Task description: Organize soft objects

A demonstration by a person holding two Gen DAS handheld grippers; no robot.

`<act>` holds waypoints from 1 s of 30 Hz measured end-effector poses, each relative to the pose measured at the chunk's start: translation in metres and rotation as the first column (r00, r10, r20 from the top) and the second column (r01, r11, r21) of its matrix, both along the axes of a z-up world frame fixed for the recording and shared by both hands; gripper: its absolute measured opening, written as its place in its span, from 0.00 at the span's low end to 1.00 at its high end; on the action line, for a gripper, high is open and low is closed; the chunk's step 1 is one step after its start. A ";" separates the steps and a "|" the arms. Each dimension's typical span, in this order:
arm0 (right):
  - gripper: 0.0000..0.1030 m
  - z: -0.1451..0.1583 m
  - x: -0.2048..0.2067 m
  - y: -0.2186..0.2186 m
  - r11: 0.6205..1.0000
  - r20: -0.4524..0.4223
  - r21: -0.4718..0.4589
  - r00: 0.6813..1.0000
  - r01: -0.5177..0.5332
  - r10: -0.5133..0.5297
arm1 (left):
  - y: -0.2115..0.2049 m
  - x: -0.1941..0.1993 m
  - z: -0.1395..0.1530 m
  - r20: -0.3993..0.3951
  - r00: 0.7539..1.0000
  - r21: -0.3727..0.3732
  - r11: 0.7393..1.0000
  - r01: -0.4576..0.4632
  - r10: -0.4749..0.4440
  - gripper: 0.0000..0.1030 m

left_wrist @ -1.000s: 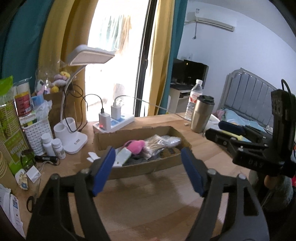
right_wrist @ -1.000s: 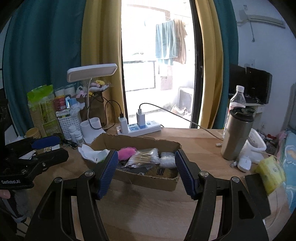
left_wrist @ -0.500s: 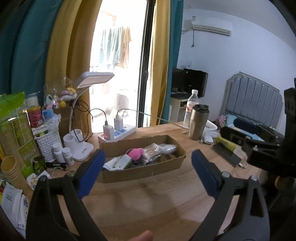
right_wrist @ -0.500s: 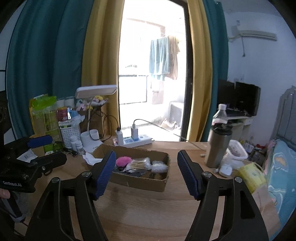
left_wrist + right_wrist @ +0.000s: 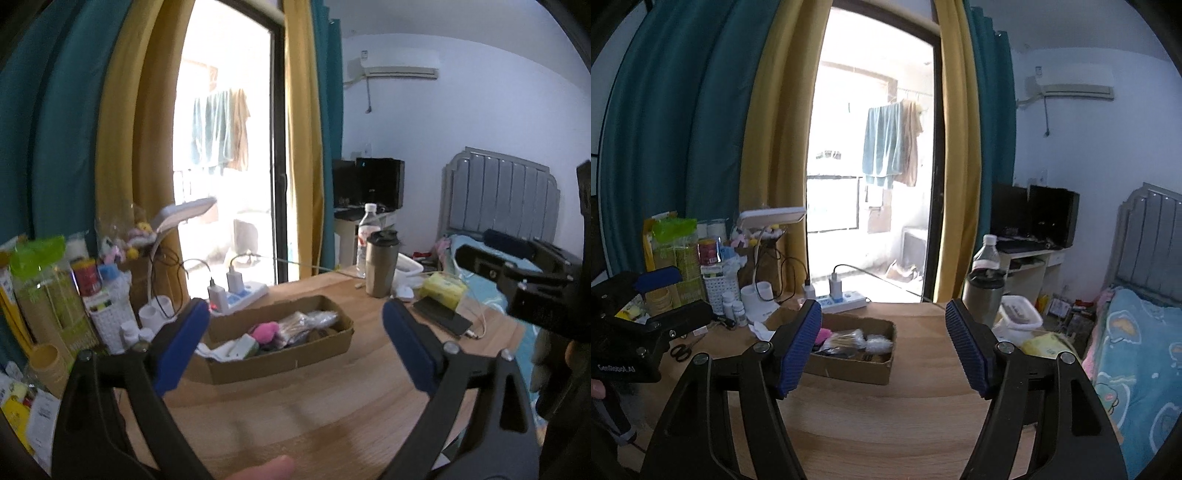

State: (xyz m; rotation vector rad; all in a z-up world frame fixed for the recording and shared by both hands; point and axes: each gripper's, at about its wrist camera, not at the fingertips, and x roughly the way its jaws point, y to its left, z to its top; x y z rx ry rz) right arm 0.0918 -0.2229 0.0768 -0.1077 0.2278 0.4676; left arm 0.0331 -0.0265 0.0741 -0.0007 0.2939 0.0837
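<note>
Two tools hang above the wooden table [image 5: 886, 424], both with jaws apart and nothing between them. The left tool [image 5: 295, 343] has its blue pads spread very wide; its jaws have just been opening, and only the far cardboard box [image 5: 280, 354] shows through the gap. The right tool [image 5: 882, 350] stands less wide, its jaws also just having opened somewhat, again empty. Each tool appears at the edge of the other's view: the right one at the right edge of the left wrist view, the left one at the left edge of the right wrist view.

The soft things lie in the shallow cardboard box, which sits on the table well apart from both tools. Inside it are a pink fluffy ball [image 5: 264, 331], a clear bag of cotton swabs [image 5: 847, 338], a white fluffy piece [image 5: 879, 343] and a white cloth [image 5: 221, 350] draped at the left end. The rest of the box's contents are too small to tell.

Behind the box lies a white power strip [image 5: 842, 301] with chargers plugged in. To its left stand a white desk lamp [image 5: 772, 218] and a white basket [image 5: 714, 286]. To the right stand a steel tumbler [image 5: 382, 264] and a water bottle [image 5: 367, 236], with a yellow packet [image 5: 445, 290] near a black phone [image 5: 441, 315]. A fingertip [image 5: 269, 470] shows at the bottom edge of the left wrist view.
</note>
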 end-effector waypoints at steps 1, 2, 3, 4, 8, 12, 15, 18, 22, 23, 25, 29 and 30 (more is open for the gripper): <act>0.71 0.001 -0.002 -0.001 1.000 0.005 0.002 1.000 0.004 -0.004 | -0.002 -0.001 0.002 0.002 1.000 0.002 1.000 0.003 -0.003 0.93; 0.71 0.003 -0.004 -0.004 1.000 0.010 0.007 1.000 0.008 -0.009 | -0.004 -0.002 0.003 0.004 1.000 0.005 1.000 0.008 -0.008 0.93; 0.71 0.004 -0.006 -0.006 1.000 0.014 0.011 1.000 0.013 -0.013 | -0.005 -0.003 0.004 0.005 1.000 0.008 1.000 0.011 -0.011 0.93; 0.71 0.005 -0.006 -0.008 1.000 0.015 0.013 1.000 0.016 -0.016 | -0.007 -0.004 0.005 0.008 1.000 0.013 1.000 0.009 -0.010 0.93; 0.71 0.007 -0.007 -0.012 1.000 0.015 0.020 1.000 0.020 -0.021 | -0.012 -0.007 0.008 0.018 1.000 0.020 1.000 0.004 -0.005 0.93; 0.71 0.008 -0.007 -0.016 0.999 0.011 0.035 1.000 0.014 -0.014 | -0.013 -0.007 0.010 0.020 1.000 0.019 1.000 0.002 -0.003 0.93; 0.71 0.008 -0.007 -0.016 0.999 0.012 0.036 1.000 0.014 -0.014 | -0.013 -0.008 0.011 0.022 1.000 0.021 1.000 0.002 -0.003 0.93; 0.71 0.008 -0.007 -0.016 0.999 0.010 0.036 1.000 0.014 -0.014 | -0.013 -0.008 0.011 0.024 1.000 0.021 1.000 0.003 -0.004 0.93; 0.71 0.009 -0.006 -0.016 0.999 0.008 0.034 1.000 0.009 -0.010 | -0.013 -0.009 0.013 0.027 1.000 0.021 1.000 0.001 -0.001 0.93; 0.71 0.010 -0.006 -0.015 0.999 0.007 0.034 1.000 0.008 -0.009 | -0.013 -0.009 0.014 0.028 1.000 0.021 1.000 0.001 -0.001 0.93; 0.71 0.010 -0.007 -0.015 0.999 0.007 0.033 1.000 0.007 -0.007 | -0.013 -0.009 0.014 0.028 1.000 0.021 1.000 0.000 -0.001 0.93; 0.71 0.011 -0.007 -0.015 0.999 0.007 0.034 1.000 0.008 -0.009 | -0.013 -0.009 0.014 0.029 1.000 0.020 1.000 0.000 -0.001 0.93; 0.71 0.011 -0.007 -0.015 0.999 0.008 0.034 1.000 0.008 -0.008 | -0.013 -0.009 0.014 0.029 1.000 0.019 1.000 -0.001 0.000 0.93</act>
